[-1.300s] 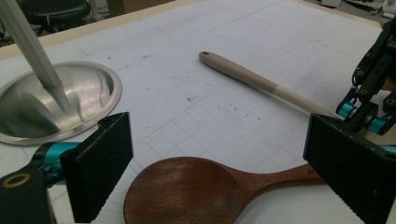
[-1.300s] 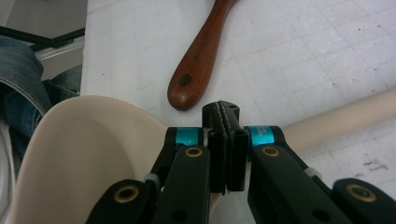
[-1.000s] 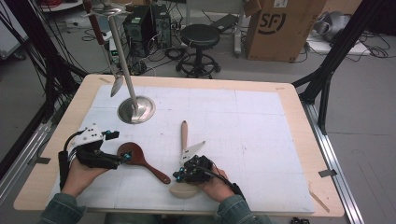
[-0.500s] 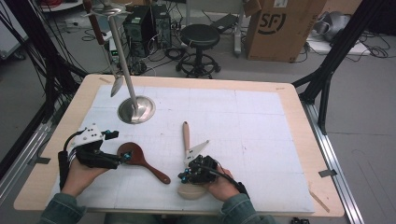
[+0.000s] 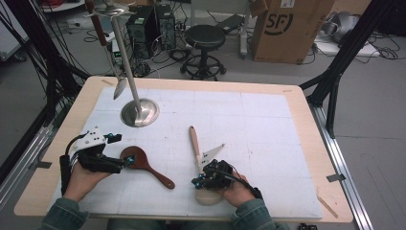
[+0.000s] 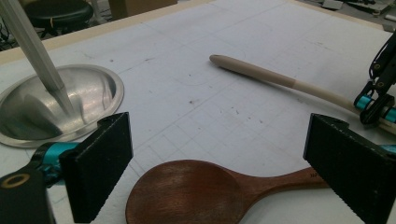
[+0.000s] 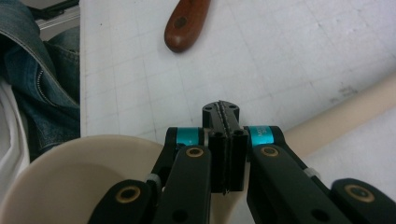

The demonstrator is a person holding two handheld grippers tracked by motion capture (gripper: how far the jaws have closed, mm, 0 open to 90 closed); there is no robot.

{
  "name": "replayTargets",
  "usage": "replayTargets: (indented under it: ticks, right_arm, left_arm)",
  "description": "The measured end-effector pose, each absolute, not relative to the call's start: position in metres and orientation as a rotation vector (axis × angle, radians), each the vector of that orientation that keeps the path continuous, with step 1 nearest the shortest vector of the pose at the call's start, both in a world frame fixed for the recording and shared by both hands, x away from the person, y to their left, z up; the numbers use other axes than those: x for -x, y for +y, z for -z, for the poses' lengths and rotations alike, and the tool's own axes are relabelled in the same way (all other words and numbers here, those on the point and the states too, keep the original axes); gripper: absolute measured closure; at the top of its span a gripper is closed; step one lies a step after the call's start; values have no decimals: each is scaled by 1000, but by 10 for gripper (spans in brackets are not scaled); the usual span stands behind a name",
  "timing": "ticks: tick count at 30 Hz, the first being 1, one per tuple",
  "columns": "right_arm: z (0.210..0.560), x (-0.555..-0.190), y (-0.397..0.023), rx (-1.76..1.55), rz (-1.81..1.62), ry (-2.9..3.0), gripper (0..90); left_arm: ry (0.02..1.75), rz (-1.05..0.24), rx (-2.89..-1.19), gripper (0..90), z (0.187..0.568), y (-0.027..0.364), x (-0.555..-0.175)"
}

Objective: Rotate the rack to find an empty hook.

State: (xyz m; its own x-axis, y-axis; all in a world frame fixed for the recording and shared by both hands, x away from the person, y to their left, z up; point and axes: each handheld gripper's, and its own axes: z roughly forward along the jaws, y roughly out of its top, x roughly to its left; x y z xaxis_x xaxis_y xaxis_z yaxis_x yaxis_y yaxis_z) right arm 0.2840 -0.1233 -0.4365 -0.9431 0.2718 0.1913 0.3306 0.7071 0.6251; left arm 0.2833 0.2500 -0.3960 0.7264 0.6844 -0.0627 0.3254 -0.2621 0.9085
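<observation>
A dark wooden spoon (image 5: pixel 143 163) lies on the white mat, handle pointing right and toward me. My left gripper (image 5: pixel 125 162) is open, its pads (image 6: pixel 98 163) on either side of the spoon's bowl (image 6: pixel 187 198) and not touching it. A pale spoon (image 5: pixel 194 143) lies with its bowl (image 5: pixel 208 196) near the table's front edge. My right gripper (image 5: pixel 207 178) sits over the pale spoon's neck. In the right gripper view its jaws are pressed together (image 7: pixel 224 112) with nothing seen between them, the pale bowl (image 7: pixel 70 177) at left and the handle (image 7: pixel 350 112) at right.
A metal stand with a round base (image 5: pixel 140 112) and a slanted pole (image 5: pixel 125 52) stands at the back left, with utensils hanging from its top. The dark spoon's handle end (image 7: pixel 184 25) lies just beyond my right gripper. A stool and boxes stand past the table.
My right gripper and the pale spoon's bowl have shifted a little to the right, tilting the spoon. The left gripper and the dark spoon have stayed put.
</observation>
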Motion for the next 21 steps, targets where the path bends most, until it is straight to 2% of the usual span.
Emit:
replayTargets:
  ticks: [21]
  right_arm:
    - [435,-283,-159,607,1045,-2824,900]
  left_arm:
    - [777,-413,-1868,88,397,248,-285]
